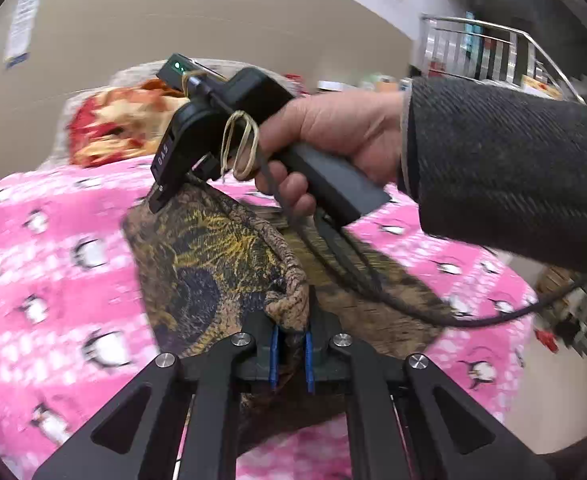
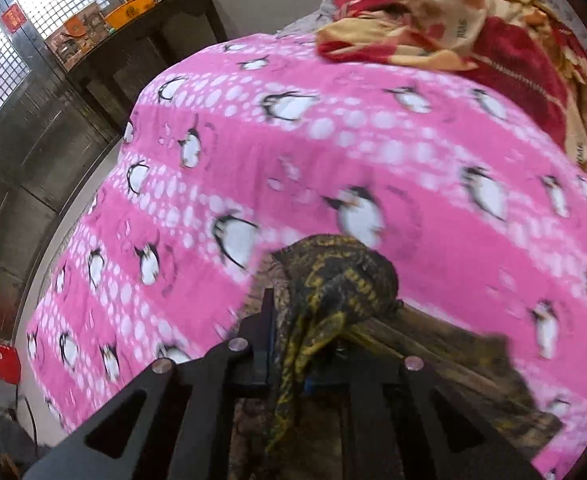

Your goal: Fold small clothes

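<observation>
- Currently both jaws clamped on the brown-and-yellow patterned soft cloth garment [image 1: 213, 264]: left gripper [image 1: 292, 354], right gripper [image 2: 289, 364].
- Looks light, limp, drapey; hold edges or corners.

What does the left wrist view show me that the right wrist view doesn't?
Only the left wrist view: the right claw seen from outside, pinching the patterned garment, with the hand and dark sleeve holding it, and a stair railing.

Only the right wrist view: a barred window and dark cabinet.

Both: garment, pink penguin blanket, red floral blanket; the left claw is also shut on the garment.
</observation>
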Demonstrator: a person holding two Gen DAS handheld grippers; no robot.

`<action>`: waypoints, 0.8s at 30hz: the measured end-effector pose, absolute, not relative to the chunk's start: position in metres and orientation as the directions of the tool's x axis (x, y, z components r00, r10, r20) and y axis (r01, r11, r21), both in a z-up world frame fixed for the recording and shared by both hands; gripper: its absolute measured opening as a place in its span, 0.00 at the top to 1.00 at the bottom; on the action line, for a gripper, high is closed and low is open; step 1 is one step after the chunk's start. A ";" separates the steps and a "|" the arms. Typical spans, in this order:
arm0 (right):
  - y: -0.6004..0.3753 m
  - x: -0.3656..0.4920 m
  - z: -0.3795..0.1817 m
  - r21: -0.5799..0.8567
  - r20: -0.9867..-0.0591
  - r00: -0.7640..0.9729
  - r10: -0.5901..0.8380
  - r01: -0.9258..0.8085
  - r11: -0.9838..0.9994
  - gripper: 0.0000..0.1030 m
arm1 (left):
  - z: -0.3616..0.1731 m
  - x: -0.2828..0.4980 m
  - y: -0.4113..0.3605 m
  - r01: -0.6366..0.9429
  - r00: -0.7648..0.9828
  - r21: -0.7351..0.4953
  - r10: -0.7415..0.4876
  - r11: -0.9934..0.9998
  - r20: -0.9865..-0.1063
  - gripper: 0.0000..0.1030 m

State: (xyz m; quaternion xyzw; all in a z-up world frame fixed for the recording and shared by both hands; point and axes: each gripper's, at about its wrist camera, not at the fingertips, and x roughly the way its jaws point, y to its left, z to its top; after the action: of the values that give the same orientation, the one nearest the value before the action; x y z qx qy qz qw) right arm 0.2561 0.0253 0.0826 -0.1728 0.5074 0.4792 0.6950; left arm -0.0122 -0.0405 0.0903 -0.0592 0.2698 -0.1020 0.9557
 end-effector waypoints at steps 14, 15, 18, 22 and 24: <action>-0.165 0.334 0.060 0.251 -0.907 0.036 0.420 -0.754 0.607 0.91 | 0.075 0.062 -0.180 0.379 0.713 -0.213 -0.431 0.901 -0.553 1.00; -0.173 0.339 0.054 0.262 -0.903 0.036 0.428 -0.744 0.615 0.91 | 0.071 0.067 -0.188 0.379 0.705 -0.216 -0.432 0.900 -0.562 1.00; -0.187 0.348 0.039 0.278 -0.894 0.040 0.446 -0.732 0.622 0.91 | 0.055 0.078 -0.204 0.370 0.684 -0.210 -0.418 0.905 -0.598 1.00; -0.198 0.351 0.014 0.305 -0.864 0.066 0.500 -0.721 0.622 0.87 | 0.033 0.086 -0.216 0.365 0.619 -0.225 -0.416 0.903 -0.666 1.00; -0.207 0.350 0.017 0.338 -0.839 0.073 0.540 -0.706 0.622 0.84 | 0.034 0.079 -0.216 0.374 0.602 -0.239 -0.431 0.896 -0.673 1.00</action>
State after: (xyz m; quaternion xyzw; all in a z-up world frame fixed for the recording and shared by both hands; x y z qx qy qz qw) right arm 0.3503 -0.2065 0.0168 -0.0788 0.5296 0.4278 0.7282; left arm 0.0791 -0.2160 0.0339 -0.0369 0.3856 -0.2248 0.8941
